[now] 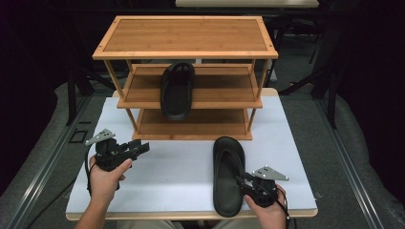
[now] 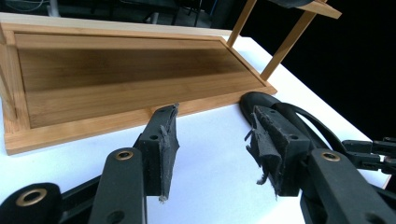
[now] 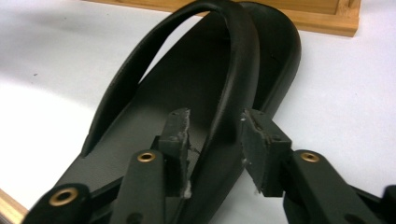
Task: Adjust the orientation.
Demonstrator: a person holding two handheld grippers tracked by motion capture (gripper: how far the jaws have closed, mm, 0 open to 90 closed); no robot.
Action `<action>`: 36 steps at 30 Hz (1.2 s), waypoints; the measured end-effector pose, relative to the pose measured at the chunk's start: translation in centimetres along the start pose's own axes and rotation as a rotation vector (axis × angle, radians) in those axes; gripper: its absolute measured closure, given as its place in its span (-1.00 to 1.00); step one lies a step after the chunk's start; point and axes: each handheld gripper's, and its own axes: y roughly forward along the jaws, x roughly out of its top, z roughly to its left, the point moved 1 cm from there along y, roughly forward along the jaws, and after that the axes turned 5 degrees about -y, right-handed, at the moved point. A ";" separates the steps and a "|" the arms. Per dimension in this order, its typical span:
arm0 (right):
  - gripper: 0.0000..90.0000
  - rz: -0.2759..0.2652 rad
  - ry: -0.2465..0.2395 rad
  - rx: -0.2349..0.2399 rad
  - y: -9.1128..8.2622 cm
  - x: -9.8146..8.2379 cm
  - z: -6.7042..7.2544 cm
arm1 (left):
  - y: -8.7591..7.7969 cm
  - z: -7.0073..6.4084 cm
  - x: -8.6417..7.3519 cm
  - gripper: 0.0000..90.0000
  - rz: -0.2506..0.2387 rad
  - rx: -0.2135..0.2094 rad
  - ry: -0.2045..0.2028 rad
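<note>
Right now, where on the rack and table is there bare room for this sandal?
The bottom shelf is bare across its width. The middle shelf is free either side of the sandal on it. The white table is bare between the left hand-held gripper and the front sandal.

We note a matte black sandal [image 1: 228, 176] on the white table top [image 1: 181, 167], which has a pale wood edge along the near side. A second black sandal [image 1: 177, 89] lies on the honey-brown bamboo rack [image 1: 185, 36], whose boards show fine straight grain and lighter frames. Both grippers, left gripper [image 1: 138, 149] and right gripper [image 1: 244, 182], are black with brass-coloured rivets; each carries a grey plate. In the left gripper view the pads [image 2: 167, 140] look dark grey and frayed, with pale flecks. The surroundings are dark grey to black.
</note>
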 end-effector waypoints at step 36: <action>0.73 0.043 0.103 -0.088 -1.1 -0.1 -2.7 | 0.3 0.5 -0.3 0.13 0.003 0.005 -0.014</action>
